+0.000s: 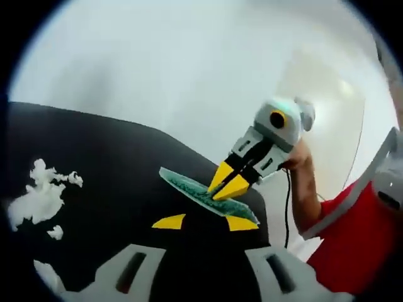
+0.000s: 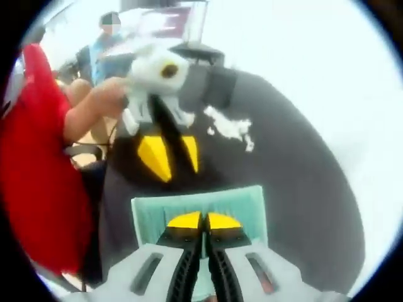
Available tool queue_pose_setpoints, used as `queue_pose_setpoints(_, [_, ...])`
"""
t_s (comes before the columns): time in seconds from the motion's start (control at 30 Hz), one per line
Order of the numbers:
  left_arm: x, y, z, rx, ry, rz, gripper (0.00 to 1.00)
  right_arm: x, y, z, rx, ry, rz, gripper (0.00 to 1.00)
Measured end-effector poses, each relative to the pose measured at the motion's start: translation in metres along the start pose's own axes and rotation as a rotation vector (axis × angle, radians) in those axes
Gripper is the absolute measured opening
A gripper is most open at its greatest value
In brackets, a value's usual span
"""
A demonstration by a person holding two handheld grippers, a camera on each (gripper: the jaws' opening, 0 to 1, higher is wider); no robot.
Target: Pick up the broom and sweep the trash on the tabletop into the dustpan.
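Here, the dustpan [image 2: 200, 211] is a flat, pale green tray with a low rim, and nothing lies in it. The right gripper [image 2: 203, 221] has its two yellow-tipped jaws pressed together on the near edge of the dustpan, holding it just above the black tabletop [image 2: 302, 189]. In the left gripper view the same dustpan [image 1: 204, 194] looks like a thin green sheet seen from the side, tilted, with the right gripper [image 1: 232, 182] clamped on it from the far right. The trash [image 2: 232, 129] is a clump of white, fluffy, torn bits lying on the tabletop, well apart from the dustpan and on its far side. In the left gripper view the trash [image 1: 41, 198] sits at the left on the dark cloth-like top [image 1: 113, 163]. The left gripper [image 1: 204, 221] has its yellow tips spread apart, with nothing between them. In the right gripper view it [image 2: 169, 154] hangs over the table, pointing down, held by a hand [image 2: 104, 100]. A red sleeve [image 2: 38, 176] shows at the left. The wall [image 1: 189, 56] behind is plain white.
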State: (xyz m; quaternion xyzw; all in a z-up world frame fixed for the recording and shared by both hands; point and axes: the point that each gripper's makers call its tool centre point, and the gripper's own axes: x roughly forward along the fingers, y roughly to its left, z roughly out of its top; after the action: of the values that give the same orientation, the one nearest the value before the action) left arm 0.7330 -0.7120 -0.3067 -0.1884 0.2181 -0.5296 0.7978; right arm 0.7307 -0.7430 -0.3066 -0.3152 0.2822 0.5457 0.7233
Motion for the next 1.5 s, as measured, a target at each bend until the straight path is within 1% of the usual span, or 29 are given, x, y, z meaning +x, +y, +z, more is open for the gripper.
queue_pose_setpoints(0.03, [-0.001,0.002,0.001,-0.024,-0.009,0.013,0.23,0.001,0.001,0.001,0.004,-0.001,0.000,0.04])
queue_pose_setpoints(0.07, [-0.002,0.002,0.001,-0.025,-0.002,0.006,0.22,0.002,0.002,0.003,0.000,-0.002,-0.002,0.04])
queue_pose_setpoints(0.13, [-0.004,0.002,-0.002,-0.076,0.007,0.009,0.22,0.004,0.003,0.006,-0.015,-0.001,-0.013,0.04])
queue_pose_setpoints(0.2, [-0.006,0.005,-0.005,-0.077,0.013,0.014,0.20,0.005,0.003,0.011,-0.013,-0.009,-0.024,0.04])
queue_pose_setpoints(0.23, [-0.008,0.002,-0.004,-0.094,0.000,-0.010,0.20,0.007,0.005,0.013,-0.013,-0.012,-0.026,0.04])
queue_pose_setpoints(0.27, [-0.009,-0.003,-0.002,-0.141,-0.021,-0.042,0.20,0.008,0.007,0.015,-0.022,-0.010,-0.030,0.04])
queue_pose_setpoints(0.33, [-0.012,-0.010,0.002,-0.180,-0.059,-0.100,0.19,0.012,0.011,0.018,-0.046,0.000,-0.039,0.04])
queue_pose_setpoints(0.37, [-0.015,-0.016,0.005,-0.224,-0.080,-0.140,0.19,0.013,0.013,0.019,-0.059,0.005,-0.039,0.04])
queue_pose_setpoints(0.4, [-0.018,-0.018,0.006,-0.260,-0.091,-0.159,0.19,0.015,0.016,0.022,-0.068,0.004,-0.038,0.04])
queue_pose_setpoints(0.43, [-0.020,-0.014,0.002,-0.254,-0.080,-0.143,0.19,0.015,0.018,0.024,-0.070,0.001,-0.037,0.04])
queue_pose_setpoints(0.47, [-0.022,-0.011,-0.004,-0.233,-0.052,-0.117,0.18,0.018,0.021,0.026,-0.074,0.005,-0.030,0.04])
queue_pose_setpoints(0.53, [-0.025,-0.014,-0.016,-0.193,0.020,-0.117,0.18,0.021,0.024,0.026,-0.085,0.013,-0.030,0.04])
queue_pose_setpoints(0.6, [-0.027,-0.016,-0.016,-0.197,0.023,-0.115,0.20,0.023,0.026,0.026,-0.094,0.015,-0.028,0.04])
queue_pose_setpoints(0.63, [-0.030,-0.009,-0.022,-0.193,0.052,-0.065,0.23,0.023,0.025,0.026,-0.095,0.014,-0.034,0.04])
queue_pose_setpoints(0.67, [-0.032,0.000,-0.025,-0.164,0.067,-0.009,0.26,0.023,0.023,0.027,-0.093,0.008,-0.044,0.04])
queue_pose_setpoints(0.7, [-0.033,0.005,-0.028,-0.156,0.079,0.023,0.28,0.022,0.022,0.027,-0.087,0.009,-0.051,0.04])
queue_pose_setpoints(0.73, [-0.034,0.006,-0.029,-0.146,0.084,0.036,0.28,0.022,0.022,0.027,-0.087,0.010,-0.052,0.04])
queue_pose_setpoints(0.77, [-0.033,0.002,-0.028,-0.155,0.076,0.016,0.28,0.022,0.022,0.027,-0.091,0.011,-0.057,0.04])
queue_pose_setpoints(0.83, [-0.031,-0.012,-0.021,-0.224,0.028,-0.067,0.27,0.023,0.022,0.027,-0.104,0.022,-0.069,0.04])
queue_pose_setpoints(0.87, [-0.031,-0.013,-0.019,-0.232,0.021,-0.077,0.26,0.023,0.023,0.027,-0.116,0.028,-0.072,0.04])
queue_pose_setpoints(0.9, [-0.030,-0.012,-0.020,-0.226,0.027,-0.071,0.25,0.024,0.023,0.027,-0.119,0.030,-0.075,0.04])
queue_pose_setpoints(0.97, [-0.028,-0.010,-0.030,-0.179,0.082,-0.048,0.25,0.024,0.023,0.028,-0.125,0.027,-0.077,0.04])
queue_pose_setpoints(1.0, [-0.026,-0.010,-0.032,-0.174,0.091,-0.049,0.24,0.024,0.024,0.029,-0.123,0.022,-0.077,0.04])
queue_pose_setpoints(1.07, [-0.023,-0.010,-0.031,-0.182,0.089,-0.055,0.23,0.024,0.026,0.029,-0.126,0.024,-0.080,0.04])
queue_pose_setpoints(1.13, [-0.020,-0.011,-0.032,-0.183,0.094,-0.063,0.19,0.025,0.028,0.029,-0.132,0.017,-0.076,0.04])
queue_pose_setpoints(1.23, [-0.019,-0.005,-0.034,-0.132,0.107,-0.041,0.10,0.027,0.033,0.030,-0.125,-0.017,-0.053,0.04])
queue_pose_setpoints(1.3, [-0.019,-0.004,-0.034,-0.128,0.106,-0.033,0.09,0.026,0.033,0.029,-0.116,-0.025,-0.055,0.04])
queue_pose_setpoints(1.4, [-0.019,0.001,-0.039,-0.098,0.126,-0.007,0.07,0.022,0.034,0.032,-0.094,-0.065,-0.043,0.04])
queue_pose_setpoints(1.5, [-0.019,0.003,-0.041,-0.091,0.134,0.000,0.07,0.021,0.035,0.032,-0.081,-0.091,-0.035,0.03])
